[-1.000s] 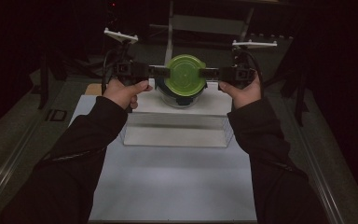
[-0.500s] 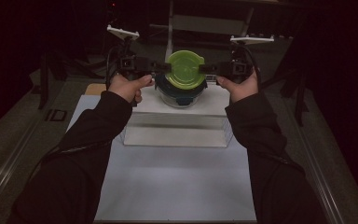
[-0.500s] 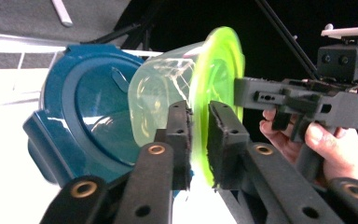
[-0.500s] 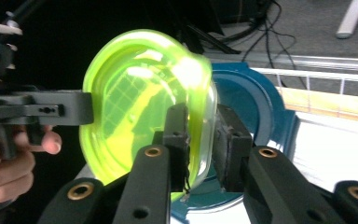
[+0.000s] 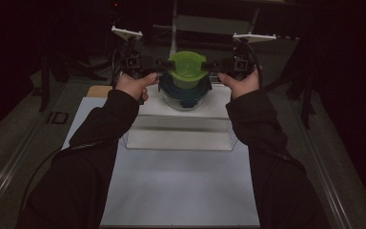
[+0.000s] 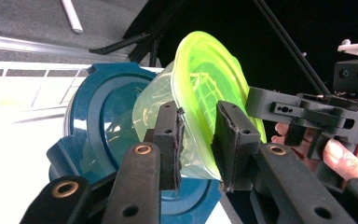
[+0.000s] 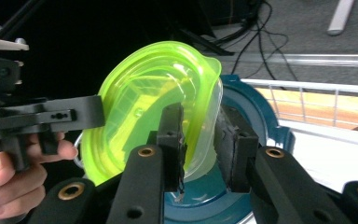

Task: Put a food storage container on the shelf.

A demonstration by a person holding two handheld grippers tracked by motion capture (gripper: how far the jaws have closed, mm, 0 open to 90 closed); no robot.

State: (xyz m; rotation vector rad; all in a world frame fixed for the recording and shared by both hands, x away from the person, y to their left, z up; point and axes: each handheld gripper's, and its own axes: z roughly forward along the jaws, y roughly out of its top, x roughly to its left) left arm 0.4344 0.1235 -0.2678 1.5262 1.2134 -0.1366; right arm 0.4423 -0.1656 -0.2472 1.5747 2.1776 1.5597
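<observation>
A small clear container with a bright green lid point(image 5: 187, 64) hangs between my two grippers, just above a larger glass container with a dark teal lid point(image 5: 186, 93). My left gripper point(image 5: 166, 63) is shut on its left rim and my right gripper point(image 5: 208, 65) on its right rim. In the left gripper view the jaws point(image 6: 198, 140) pinch the green-lidded container point(image 6: 205, 84) in front of the teal lid point(image 6: 98, 121). The right gripper view shows its jaws point(image 7: 200, 140) clamped on the same container point(image 7: 149, 98), with the teal lid point(image 7: 256, 116) behind.
The teal-lidded container stands on a white raised platform point(image 5: 181, 114) with a clear front wall point(image 5: 178, 138), set on a white mat point(image 5: 181, 186). A tan board point(image 5: 97, 90) lies at the mat's far left. A wire rack point(image 7: 307, 100) runs behind.
Both grippers have carried the green-lidded container up and away from the person, so more of the teal-lidded container shows beneath it.
</observation>
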